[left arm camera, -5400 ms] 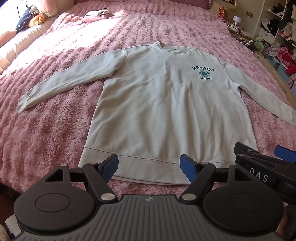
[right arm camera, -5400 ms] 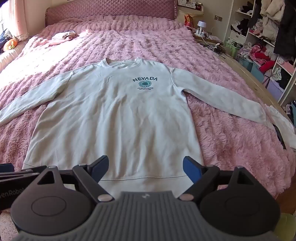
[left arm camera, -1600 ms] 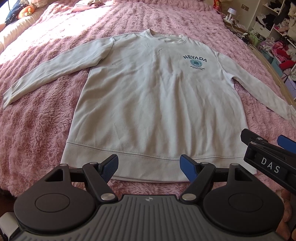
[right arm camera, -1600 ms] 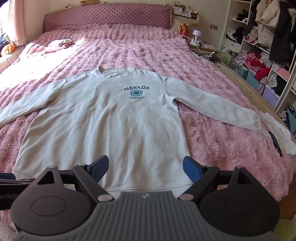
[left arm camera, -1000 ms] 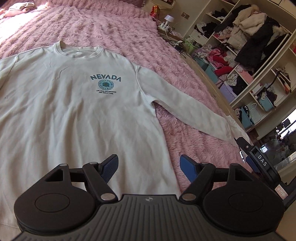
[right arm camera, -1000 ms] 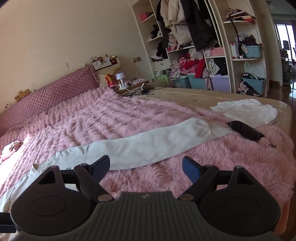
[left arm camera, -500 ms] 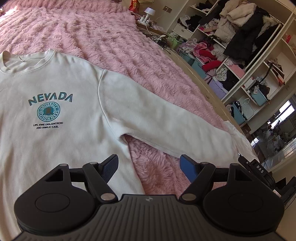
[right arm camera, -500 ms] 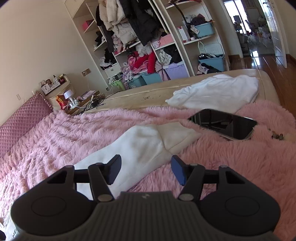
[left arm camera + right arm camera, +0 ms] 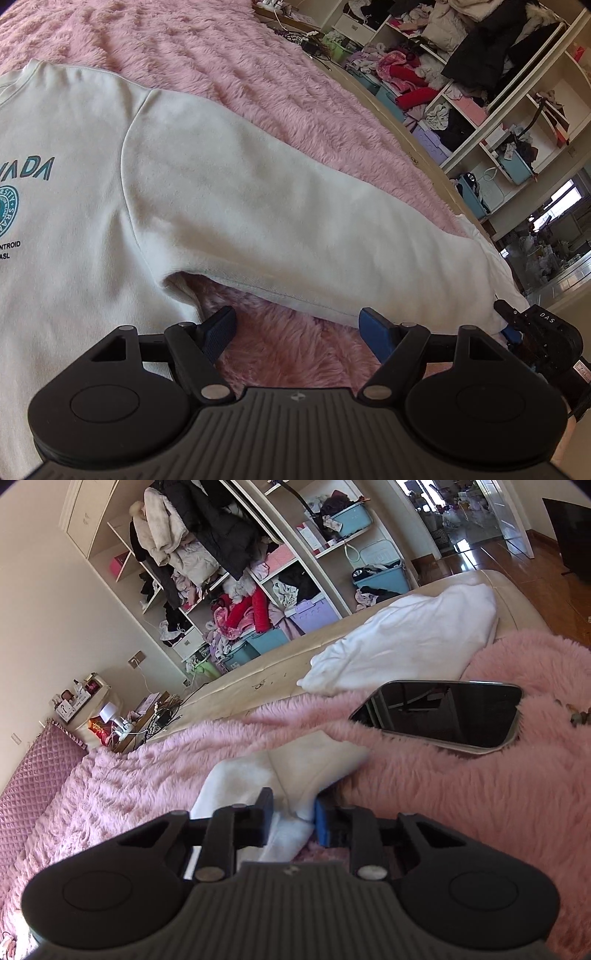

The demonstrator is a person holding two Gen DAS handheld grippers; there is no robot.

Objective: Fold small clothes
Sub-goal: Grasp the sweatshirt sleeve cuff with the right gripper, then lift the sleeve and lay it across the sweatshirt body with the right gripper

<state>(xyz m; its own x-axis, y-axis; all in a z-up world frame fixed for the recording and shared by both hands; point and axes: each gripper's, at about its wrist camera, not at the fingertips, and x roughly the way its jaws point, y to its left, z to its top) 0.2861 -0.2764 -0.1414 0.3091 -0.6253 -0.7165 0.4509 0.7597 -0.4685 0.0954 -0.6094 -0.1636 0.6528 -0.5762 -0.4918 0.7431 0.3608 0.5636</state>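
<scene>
So the right tongs [image 9: 291,818] have just been closing on the sweatshirt [image 9: 92,206] cuff [image 9: 317,764], looks pinched I think. Left tongs [image 9: 297,326] gape wide at the armpit on the bed [image 9: 258,74]. Grab there, then fold the sleeve across flat.

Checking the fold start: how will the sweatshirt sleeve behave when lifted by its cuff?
Probably floppy: the sleeve lies limp on the pink blanket. The right gripper has just closed on the cuff, bunching it, so it should trail and drape, likely dragging on the fuzzy pile.
</scene>
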